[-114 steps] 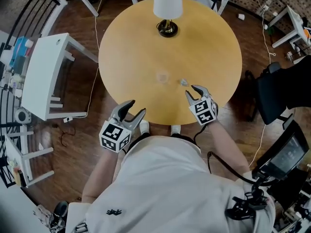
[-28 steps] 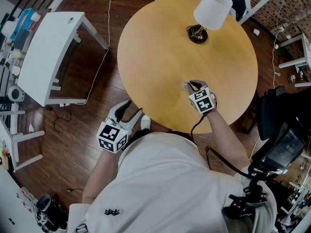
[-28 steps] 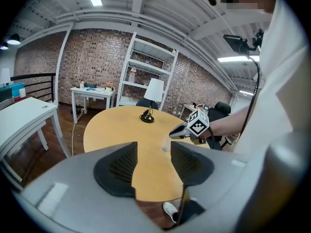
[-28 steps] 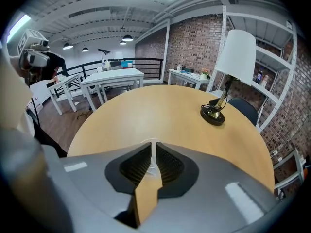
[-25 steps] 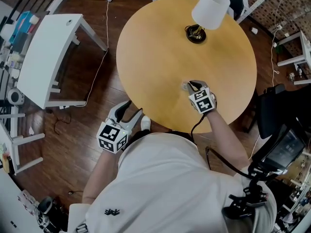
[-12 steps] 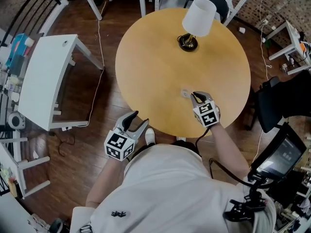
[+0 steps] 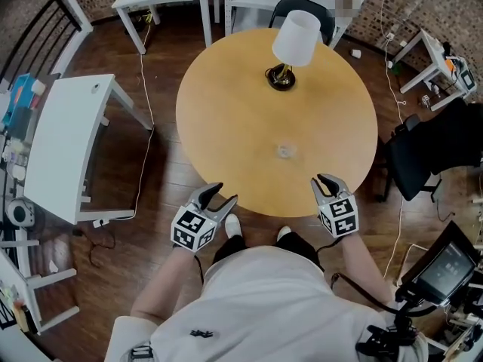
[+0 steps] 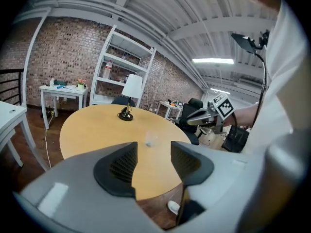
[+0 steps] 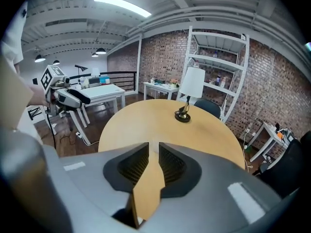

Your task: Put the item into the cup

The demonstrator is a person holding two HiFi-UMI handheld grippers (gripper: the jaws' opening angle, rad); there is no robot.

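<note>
Pale wood round counter (image 7: 226,104). Small clear cup (image 7: 284,151) upright near front-centre, well apart from table lamp (image 7: 294,40). Item appears to lie inside cup, but too small to confirm; task likely done. Right hand-held gripper (image 7: 330,181) at counter's near edge, jaws just been opening, narrow gap, nothing between; reads as let-go. Left hand-held gripper (image 7: 224,194) off near edge, jaws wider apart, empty, kept out of way.
</note>
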